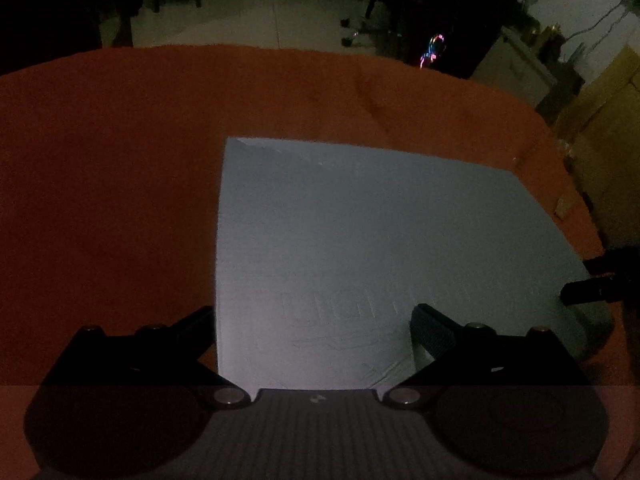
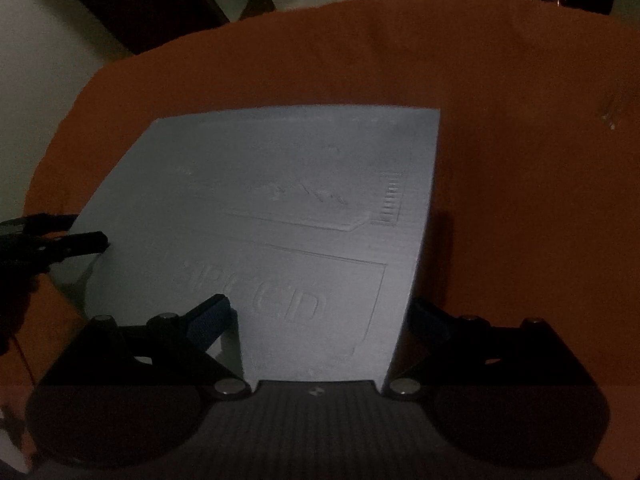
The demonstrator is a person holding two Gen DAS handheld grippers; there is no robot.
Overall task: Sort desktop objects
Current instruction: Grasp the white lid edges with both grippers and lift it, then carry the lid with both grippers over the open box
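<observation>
Both tools wide, left tool (image 1: 312, 332) and right tool (image 2: 320, 320) straddling grey board (image 1: 360, 232) corners on orange worktop (image 1: 100, 160); gripping step, next needs closing together, then level lift.

Both my wrist feeds are very dim and grainy, with heavy colour noise across the orange tablecloth (image 1: 120, 160). The flat pale grey embossed slab (image 2: 280, 184) is the brightest surface I get, lit softly from above with no glare; its raised lettering barely reads. It throws a faint shadow on the cloth along its right edge in the right view. My black gripper fingers (image 1: 192, 328) are near silhouettes. Fisheye bending curves the table edge, and the dark room behind dissolves into murk.
</observation>
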